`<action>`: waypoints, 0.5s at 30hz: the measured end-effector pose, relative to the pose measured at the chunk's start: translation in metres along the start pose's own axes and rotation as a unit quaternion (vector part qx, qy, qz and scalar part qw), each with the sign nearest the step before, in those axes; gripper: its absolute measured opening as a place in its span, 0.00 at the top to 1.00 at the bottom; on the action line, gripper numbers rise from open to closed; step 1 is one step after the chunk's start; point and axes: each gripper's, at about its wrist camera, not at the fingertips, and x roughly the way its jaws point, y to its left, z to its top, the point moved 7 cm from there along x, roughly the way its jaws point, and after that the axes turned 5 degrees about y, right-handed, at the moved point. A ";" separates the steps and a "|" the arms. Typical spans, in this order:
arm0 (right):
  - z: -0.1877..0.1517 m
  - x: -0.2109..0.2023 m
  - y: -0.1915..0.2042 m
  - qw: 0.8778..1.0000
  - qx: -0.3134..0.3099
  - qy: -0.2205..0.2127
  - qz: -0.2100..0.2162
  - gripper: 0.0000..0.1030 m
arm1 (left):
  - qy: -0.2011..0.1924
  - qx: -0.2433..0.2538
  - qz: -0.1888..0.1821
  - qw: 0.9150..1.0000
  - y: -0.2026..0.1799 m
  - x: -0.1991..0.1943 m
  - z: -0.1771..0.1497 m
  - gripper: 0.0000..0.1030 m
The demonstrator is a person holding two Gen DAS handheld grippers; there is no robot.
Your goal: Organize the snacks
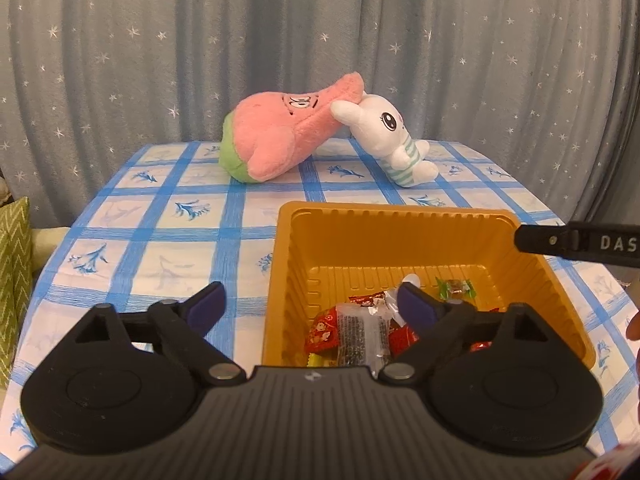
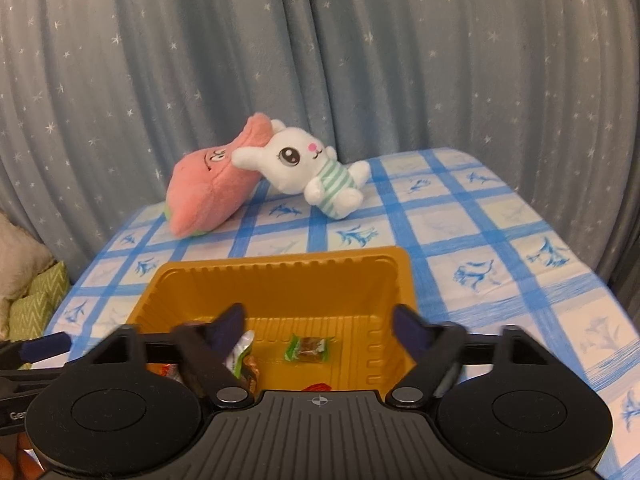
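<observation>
An orange plastic tray (image 1: 400,210) (image 2: 280,262) sits on the blue-checked tablecloth (image 1: 160,240). Inside it lie several wrapped snacks: red packets (image 1: 324,332), a clear packet with a dark filling (image 1: 362,332) and a green-wrapped candy (image 1: 456,289) (image 2: 308,350). My left gripper (image 1: 310,296) is open, straddling the tray's left wall, with nothing gripped. My right gripper (image 2: 318,314) is open over the tray's right half, and no snack is between its pads. A green and white packet (image 2: 240,354) lies just under its left finger. One right finger (image 1: 560,240) reaches in over the tray's far right corner.
A pink star plush (image 1: 280,136) (image 2: 208,196) and a white bunny plush (image 1: 392,136) (image 2: 312,168) lean together at the table's far edge, before a grey starred curtain. A green zigzag cushion (image 1: 14,280) stands off the table's left side.
</observation>
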 end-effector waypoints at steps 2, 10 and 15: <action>0.000 -0.002 -0.002 1.000 -0.001 -0.003 -0.002 0.15 | -0.005 -0.001 0.002 1.000 0.002 -0.003 -0.001 0.03; -0.007 -0.013 -0.008 1.000 -0.007 0.002 -0.005 0.10 | -0.004 -0.011 0.011 1.000 0.007 -0.015 -0.010 0.00; -0.020 -0.029 -0.013 1.000 -0.009 0.010 -0.002 0.09 | -0.017 -0.019 0.018 0.999 0.007 -0.031 -0.013 0.00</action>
